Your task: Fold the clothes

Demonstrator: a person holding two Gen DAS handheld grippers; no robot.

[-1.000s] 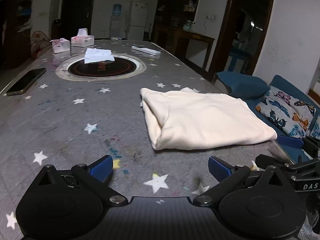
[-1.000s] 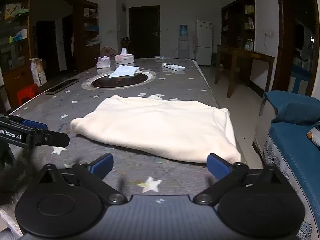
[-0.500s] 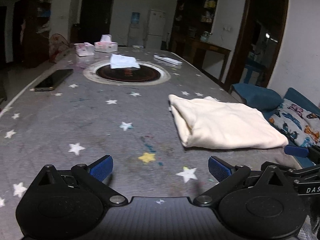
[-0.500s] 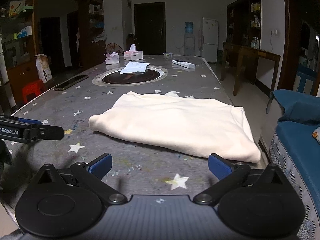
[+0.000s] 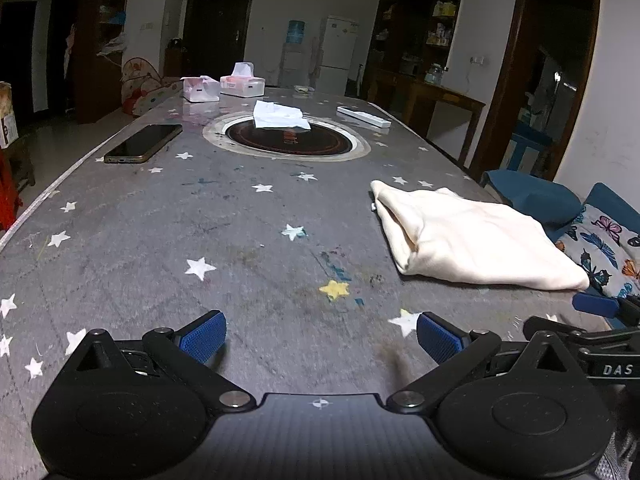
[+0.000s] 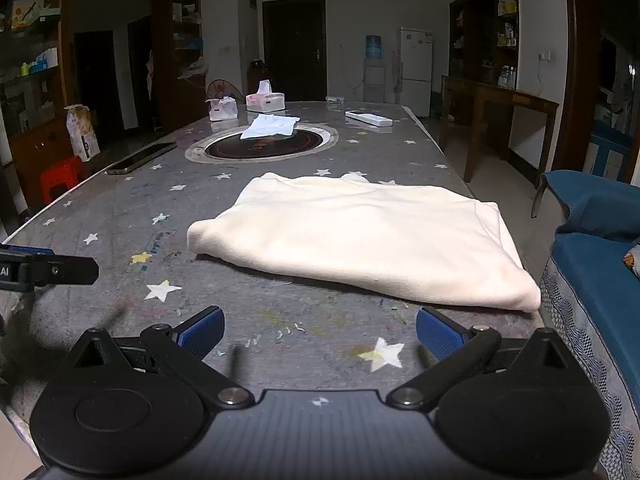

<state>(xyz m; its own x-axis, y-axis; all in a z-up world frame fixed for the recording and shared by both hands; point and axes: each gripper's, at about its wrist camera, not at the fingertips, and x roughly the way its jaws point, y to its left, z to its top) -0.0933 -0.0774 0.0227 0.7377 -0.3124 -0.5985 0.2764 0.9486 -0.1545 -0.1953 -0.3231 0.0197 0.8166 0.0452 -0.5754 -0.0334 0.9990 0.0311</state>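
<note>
Both grippers have been drawn back from the cream garment (image 6: 360,236), which now sits farther off than a second ago. The left gripper (image 5: 320,340) is held with jaws spread wide, nothing between its ribbed blue pads (image 5: 202,336); the right gripper (image 6: 320,332) is likewise released and empty. The garment is seen folded into a soft, thick rectangle with rounded edges, lying flat near the right edge of the grey star-printed tablecloth (image 6: 120,208). A glossy phone (image 5: 144,143) is seen far left.
</note>
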